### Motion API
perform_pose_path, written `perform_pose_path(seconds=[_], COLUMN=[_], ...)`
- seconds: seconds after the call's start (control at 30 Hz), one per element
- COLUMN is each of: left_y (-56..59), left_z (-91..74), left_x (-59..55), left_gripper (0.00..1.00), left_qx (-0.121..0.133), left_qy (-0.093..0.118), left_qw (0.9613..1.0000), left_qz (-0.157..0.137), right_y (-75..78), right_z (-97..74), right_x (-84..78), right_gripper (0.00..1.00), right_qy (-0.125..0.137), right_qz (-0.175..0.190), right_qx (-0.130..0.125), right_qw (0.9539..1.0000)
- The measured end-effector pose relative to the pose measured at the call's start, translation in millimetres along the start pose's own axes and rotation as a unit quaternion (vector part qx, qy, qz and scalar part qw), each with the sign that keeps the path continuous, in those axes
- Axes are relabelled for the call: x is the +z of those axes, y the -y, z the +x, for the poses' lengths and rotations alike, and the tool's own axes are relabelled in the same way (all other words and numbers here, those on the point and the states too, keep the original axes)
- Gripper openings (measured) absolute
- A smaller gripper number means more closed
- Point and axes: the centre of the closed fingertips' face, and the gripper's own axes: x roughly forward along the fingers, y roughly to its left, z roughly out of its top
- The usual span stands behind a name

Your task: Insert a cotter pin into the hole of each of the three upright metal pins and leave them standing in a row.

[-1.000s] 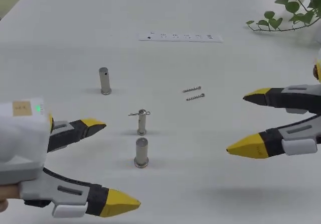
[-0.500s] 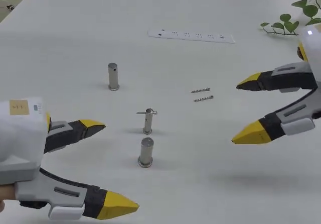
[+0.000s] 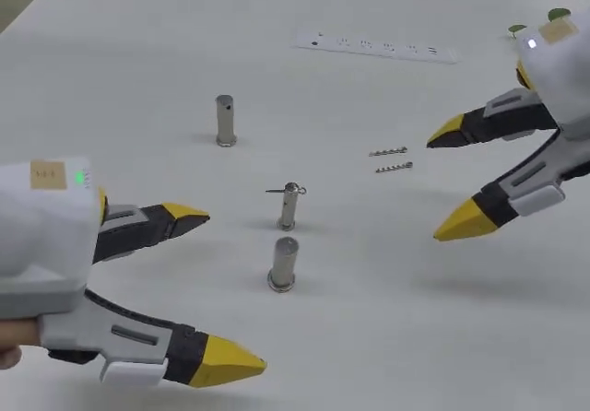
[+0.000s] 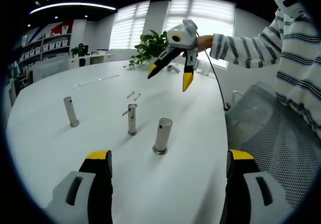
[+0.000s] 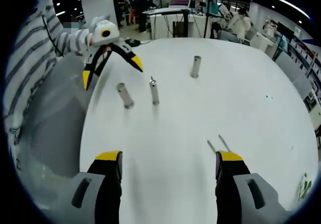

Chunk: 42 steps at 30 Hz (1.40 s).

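We find the two loose cotter pins (image 3: 389,152) lying flat on the worktop (image 3: 415,319) right of the fitted middle pin (image 3: 289,206), long axes pointing toward it, the right gripper (image 3: 442,190) (fingers spread, empty) nearer, just beyond them, the left gripper (image 3: 235,291), equally spread, on its opposite side.

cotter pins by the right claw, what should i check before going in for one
1. Right claw open and empty: ok, jaws wide apart.
2. Loose cotter pins reachable: ok, two lie side by side with nothing on them, just ahead of that claw.
3. Middle metal pin done: ok, a cotter pin sits through its top.
4. Far metal pin and near metal pin upright: ok; neither has a cotter pin.
5. Which way the near one's hole faces: cannot tell.
6. Left claw clear of the metal pins: ok, open and apart from them.
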Motion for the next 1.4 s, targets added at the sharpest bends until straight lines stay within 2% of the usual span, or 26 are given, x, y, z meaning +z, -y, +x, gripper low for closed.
perform_pose_path(seconds=[0.13, 0.3, 0.67, 0.9, 1.1, 1.17, 1.2, 1.23, 1.3, 1.4], left_y=[2.4, 5.1, 10.0, 12.4, 10.7, 11.4, 12.0, 12.5, 13.1, 12.4], left_z=[0.5, 1.9, 2.4, 2.1, 1.6, 1.2, 1.3, 1.5, 2.3, 3.1], left_x=[-3.9, -5.5, -3.0, -4.7, -4.7, -5.1, -5.8, -6.7, -8.7, -8.3], left_gripper=[0.93, 0.92, 0.91, 0.89, 0.89, 0.88, 0.87, 0.86, 0.86, 0.86], left_qx=[-0.006, -0.009, -0.014, -0.017, -0.013, -0.015, -0.016, -0.017, -0.019, -0.016], left_qy=[-0.007, -0.011, -0.006, -0.008, -0.005, -0.005, -0.006, -0.008, -0.013, -0.012], left_qw=[0.9999, 0.9999, 0.9998, 0.9998, 0.9998, 0.9998, 0.9998, 0.9998, 0.9997, 0.9997], left_qz=[-0.006, -0.008, -0.013, -0.010, -0.015, -0.013, -0.010, -0.011, -0.010, -0.011], right_y=[2.3, 8.4, 28.1, 31.2, 33.5, 36.1, 39.1, 39.9, 40.5, 42.7], right_z=[6.3, 16.0, 33.3, 43.0, 48.8, 50.0, 49.8, 48.8, 48.1, 45.6], right_x=[-2.8, -9.7, -21.0, -29.3, -31.7, -35.0, -33.1, -34.1, -34.3, -38.2], right_gripper=[0.75, 0.74, 0.72, 0.69, 0.65, 0.64, 0.61, 0.60, 0.60, 0.59], right_qy=[-0.023, -0.051, -0.094, -0.126, -0.138, -0.144, -0.141, -0.145, -0.144, -0.157], right_qz=[-0.026, -0.033, -0.039, -0.047, -0.045, -0.043, -0.055, -0.043, -0.043, -0.048], right_qx=[0.008, 0.020, 0.041, 0.055, 0.063, 0.060, 0.057, 0.053, 0.053, 0.050], right_qw=[0.9994, 0.9979, 0.9940, 0.9894, 0.9875, 0.9868, 0.9868, 0.9871, 0.9872, 0.9851])
